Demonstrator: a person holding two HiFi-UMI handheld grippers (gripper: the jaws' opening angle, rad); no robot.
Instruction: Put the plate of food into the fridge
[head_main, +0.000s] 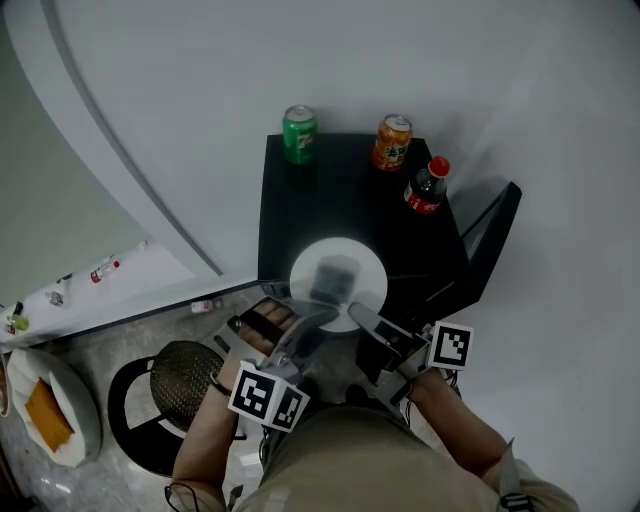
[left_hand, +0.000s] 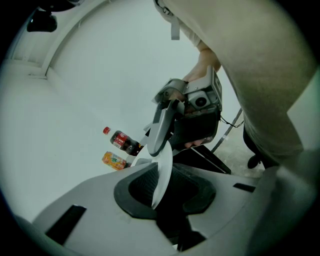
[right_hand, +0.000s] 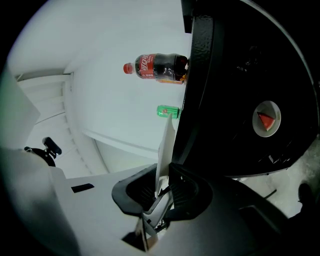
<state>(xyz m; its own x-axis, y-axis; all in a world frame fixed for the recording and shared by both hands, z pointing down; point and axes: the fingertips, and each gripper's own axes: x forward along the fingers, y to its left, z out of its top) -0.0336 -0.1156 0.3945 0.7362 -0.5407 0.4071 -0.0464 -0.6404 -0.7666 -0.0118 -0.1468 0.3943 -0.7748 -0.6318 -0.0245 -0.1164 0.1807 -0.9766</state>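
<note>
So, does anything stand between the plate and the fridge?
Nothing visible does. The left gripper and right gripper hold the plate before the fridge, whose door looks swung open on the right; its inside is hidden.

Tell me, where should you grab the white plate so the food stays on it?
Grab it by the thin rim, coming in level from the near edge, one grip on each side. The plate is flat and shallow with the food in its middle, so only the rim fits between jaws. The left gripper and right gripper both pinch that rim, which should keep it level.
</note>
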